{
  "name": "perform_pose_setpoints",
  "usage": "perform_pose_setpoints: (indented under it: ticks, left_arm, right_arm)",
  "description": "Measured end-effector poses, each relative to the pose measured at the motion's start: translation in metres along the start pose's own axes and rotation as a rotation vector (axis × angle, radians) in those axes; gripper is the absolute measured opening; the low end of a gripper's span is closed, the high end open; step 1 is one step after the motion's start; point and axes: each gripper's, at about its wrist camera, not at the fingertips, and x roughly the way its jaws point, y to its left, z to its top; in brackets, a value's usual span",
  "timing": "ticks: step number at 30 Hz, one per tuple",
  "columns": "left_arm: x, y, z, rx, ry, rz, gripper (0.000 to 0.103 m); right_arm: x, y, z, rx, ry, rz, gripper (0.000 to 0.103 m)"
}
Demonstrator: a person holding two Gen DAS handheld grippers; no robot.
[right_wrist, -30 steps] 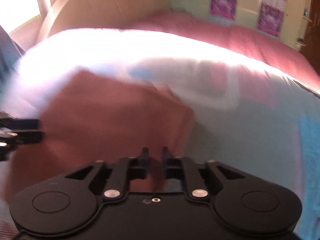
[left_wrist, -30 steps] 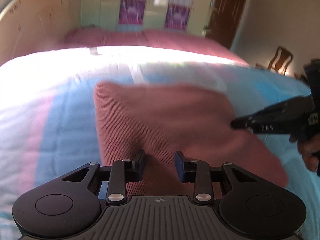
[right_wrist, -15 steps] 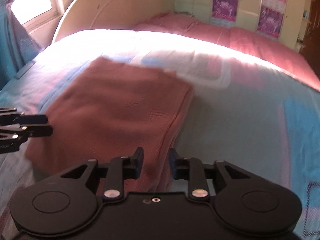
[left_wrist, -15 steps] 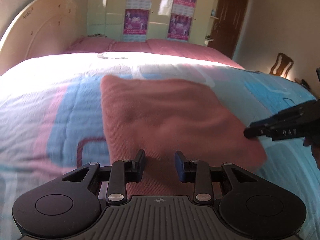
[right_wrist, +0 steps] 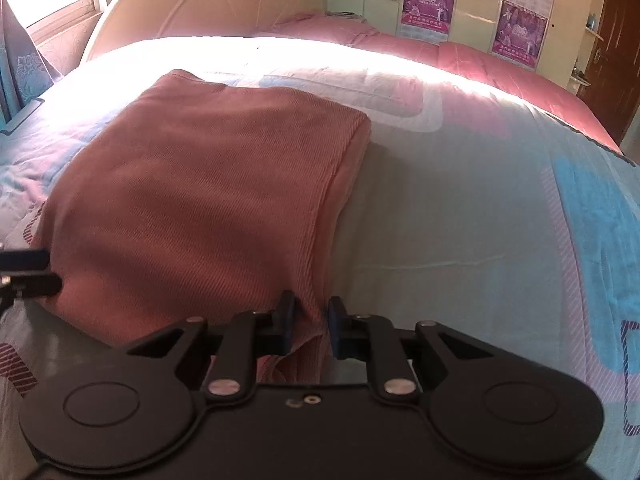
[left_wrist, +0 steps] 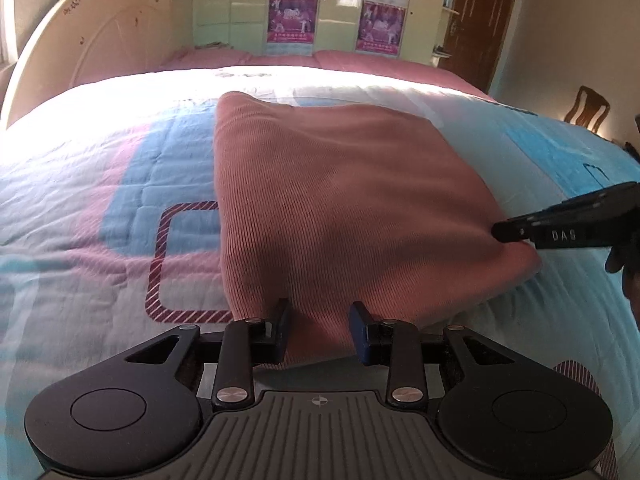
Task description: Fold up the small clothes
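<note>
A: Markings?
B: "DAS" is read on the right gripper (left_wrist: 498,233) finger, seen in left wrist view. Wall posters: text illegible.
A: Garment pos./axis?
B: Folded pink garment (left_wrist: 344,200) is laid flat on the bedspread (left_wrist: 120,184); long axis runs fwd from both claws toward the headboard (right_wrist: 224,12).
A: Claws?
B: Left gripper (left_wrist: 319,330): part spread, near hem betw. fingers, pinch can't be confirmed. Right: jaws just closing, hem edge pinched.
</note>
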Motion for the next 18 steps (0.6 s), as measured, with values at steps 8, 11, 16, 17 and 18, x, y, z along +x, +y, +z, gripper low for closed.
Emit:
perform_pose_setpoints:
  ticks: [8, 11, 16, 17, 18]
  left_arm:
    - [-0.037, -0.019, -0.010, -0.004, -0.061, 0.086, 0.067]
    - [-0.061, -0.031, -0.020, -0.002, -0.135, 0.130, 0.097]
    - [-0.095, -0.048, -0.031, -0.011, -0.157, 0.124, 0.099]
    - [-0.104, -0.052, -0.033, -0.013, -0.168, 0.126, 0.103]
    - [-0.114, -0.056, -0.037, -0.015, -0.180, 0.129, 0.103]
  right_arm:
    - [-0.059, -0.009, -0.015, 0.063, -0.108, 0.041, 0.060]
    - [-0.080, -0.011, -0.029, 0.058, -0.142, 0.023, 0.088]
    - [-0.112, -0.015, -0.060, 0.081, -0.144, 0.029, 0.102]
    - [-0.119, -0.014, -0.066, 0.084, -0.154, 0.034, 0.102]
    - [-0.128, -0.013, -0.074, 0.083, -0.168, 0.032, 0.102]
